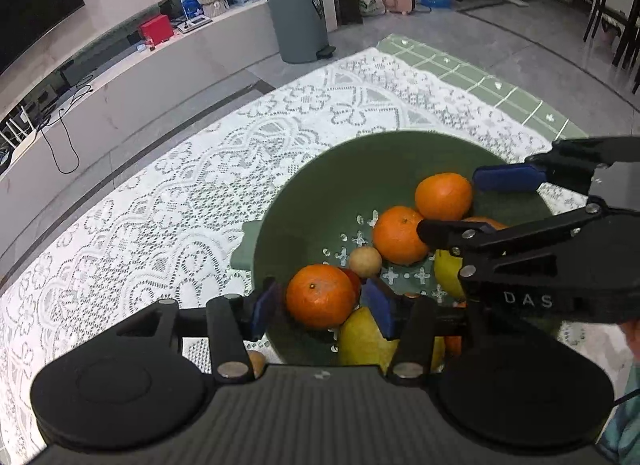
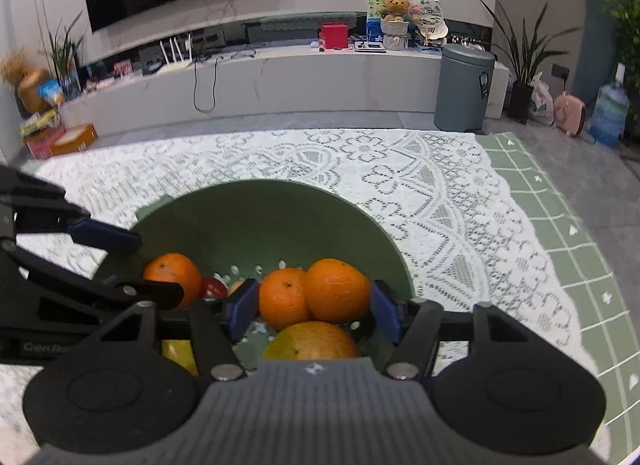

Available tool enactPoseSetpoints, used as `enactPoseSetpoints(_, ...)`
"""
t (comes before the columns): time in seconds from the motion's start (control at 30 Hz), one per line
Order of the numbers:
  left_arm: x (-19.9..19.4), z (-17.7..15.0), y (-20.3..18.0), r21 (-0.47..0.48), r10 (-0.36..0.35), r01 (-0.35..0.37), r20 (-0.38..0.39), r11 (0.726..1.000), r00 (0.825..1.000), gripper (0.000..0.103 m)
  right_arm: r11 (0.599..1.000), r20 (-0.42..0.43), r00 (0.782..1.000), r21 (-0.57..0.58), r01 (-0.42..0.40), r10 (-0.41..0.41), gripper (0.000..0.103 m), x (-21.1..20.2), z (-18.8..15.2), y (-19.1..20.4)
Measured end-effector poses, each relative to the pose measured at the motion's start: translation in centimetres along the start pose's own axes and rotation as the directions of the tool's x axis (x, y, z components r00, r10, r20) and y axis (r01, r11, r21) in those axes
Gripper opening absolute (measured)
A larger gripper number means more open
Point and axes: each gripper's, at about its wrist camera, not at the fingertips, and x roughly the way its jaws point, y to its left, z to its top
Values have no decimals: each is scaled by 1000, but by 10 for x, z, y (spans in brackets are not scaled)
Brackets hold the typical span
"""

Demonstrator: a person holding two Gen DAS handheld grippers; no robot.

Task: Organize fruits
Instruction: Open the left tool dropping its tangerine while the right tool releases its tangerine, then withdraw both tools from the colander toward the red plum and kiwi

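Far left in the left wrist view: white lace cloth [image 1: 168,201] spread over the table, bare of fruit.

Next, the left gripper [image 1: 322,307], reaching over the near rim of the green colander [image 1: 296,185] (a bowl with cross-shaped drain holes). Jaws spread; an orange [image 1: 318,295] sitting between the blue pads [image 1: 380,309], gap visible on the left side, so not pinched. Right pad lying against a yellow fruit [image 1: 364,339] just below the orange. Small tan round fruit [image 1: 365,261] just beyond, with a red fruit [image 1: 354,279] tucked behind the orange.

Further right, two more oranges [image 1: 400,235] [image 1: 444,196] touching each other near the colander's middle. Beside them the right gripper [image 1: 448,205], coming in from the right edge, jaws apart.

In the right wrist view, same order: left gripper [image 2: 156,265] at the left over the first orange [image 2: 172,275]; then the right gripper [image 2: 314,307], jaws spread wide, both oranges [image 2: 284,301] [image 2: 338,289] sitting side by side between its pads, neither squeezed. A larger yellow-orange fruit [image 2: 312,339] directly below them, closest to the camera. Far right: lace edge, then green checked cloth [image 2: 560,225].
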Motion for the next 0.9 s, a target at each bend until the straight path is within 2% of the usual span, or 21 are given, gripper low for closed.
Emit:
enactPoseSetpoints(0.13, -17, -7, 7, -45, -2, 3, 39, 999, 999, 61, 995, 42, 998, 83, -53, 50, 64, -9, -1, -5)
enactPoseSetpoints(0.33, -42, -17, 18, -124, 20, -7, 104, 992, 994, 61, 983, 120, 990, 160, -91, 72, 64, -22, -5, -4)
enactPoseSetpoints(0.43, -56, -25, 25, -166, 51, -26, 150, 986, 987, 61, 985, 170, 984, 154, -82, 55, 65, -31, -10, 4)
enactPoseSetpoints(0.5, -65, -31, 29, -192, 80, -45, 178, 980, 981, 61, 984, 197, 979, 154, -85, 54, 70, -38, -15, 9)
enactPoseSetpoints(0.63, -83, -50, 38, -245, 129, -73, 223, 967, 966, 61, 983, 233, 969, 141, -120, 85, 71, -48, -24, 24)
enactPoseSetpoints(0.77, -95, -72, 46, -282, 166, -95, 239, 955, 957, 61, 986, 257, 960, 94, -136, 108, 76, -57, -34, 45)
enactPoseSetpoints(0.9, -104, -96, 56, -327, 203, -122, 225, 937, 953, 61, 986, 268, 954, 59, -153, 132, 77, -65, -42, 63)
